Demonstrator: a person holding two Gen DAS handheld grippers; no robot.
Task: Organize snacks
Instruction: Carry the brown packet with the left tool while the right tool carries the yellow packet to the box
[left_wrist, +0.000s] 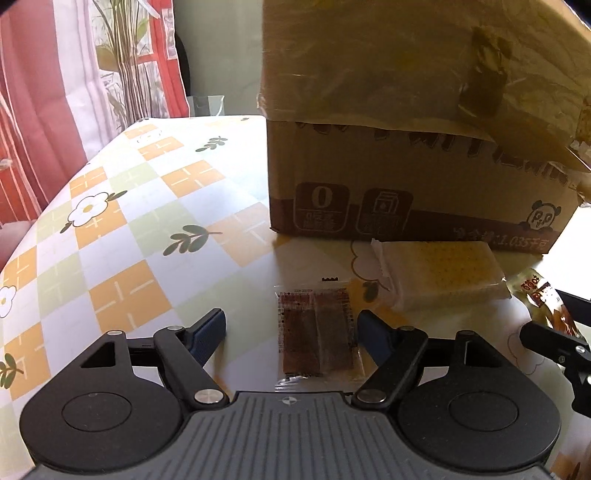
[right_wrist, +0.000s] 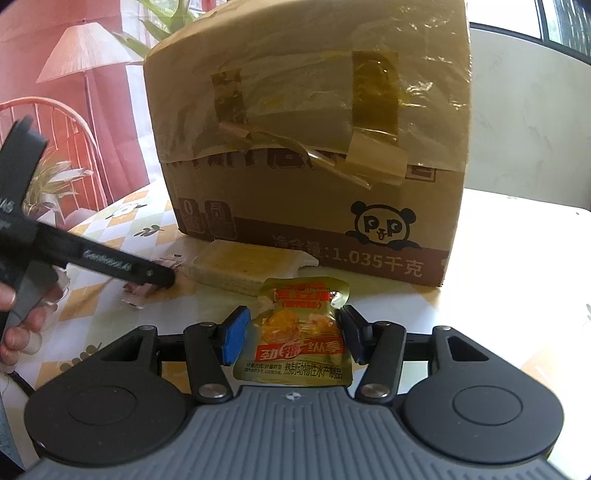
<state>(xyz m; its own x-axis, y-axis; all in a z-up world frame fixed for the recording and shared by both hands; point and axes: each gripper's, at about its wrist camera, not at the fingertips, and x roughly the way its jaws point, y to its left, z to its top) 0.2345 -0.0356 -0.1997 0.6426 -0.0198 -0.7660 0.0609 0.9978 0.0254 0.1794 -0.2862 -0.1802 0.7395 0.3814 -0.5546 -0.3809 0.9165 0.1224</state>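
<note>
A clear packet of dark red-brown snack strips (left_wrist: 317, 334) lies flat on the checked tablecloth between the fingers of my left gripper (left_wrist: 291, 334), which is open around it, the right finger close beside it. A wrapped pale cracker pack (left_wrist: 443, 273) lies just beyond, against the cardboard box (left_wrist: 406, 177). My right gripper (right_wrist: 293, 338) is open around a gold snack pouch (right_wrist: 299, 332) with red lettering, fingers at both its sides. The cracker pack (right_wrist: 243, 267) and the box (right_wrist: 314, 147) show beyond it. The left gripper's body (right_wrist: 92, 258) shows at the left.
The taped cardboard box with a panda logo stands at the back of the table (left_wrist: 129, 240), blocking the far side. A red chair (right_wrist: 55, 122) and curtain (left_wrist: 55, 92) stand beyond the table's left edge. The gold pouch (left_wrist: 550, 306) shows at the left wrist view's right edge.
</note>
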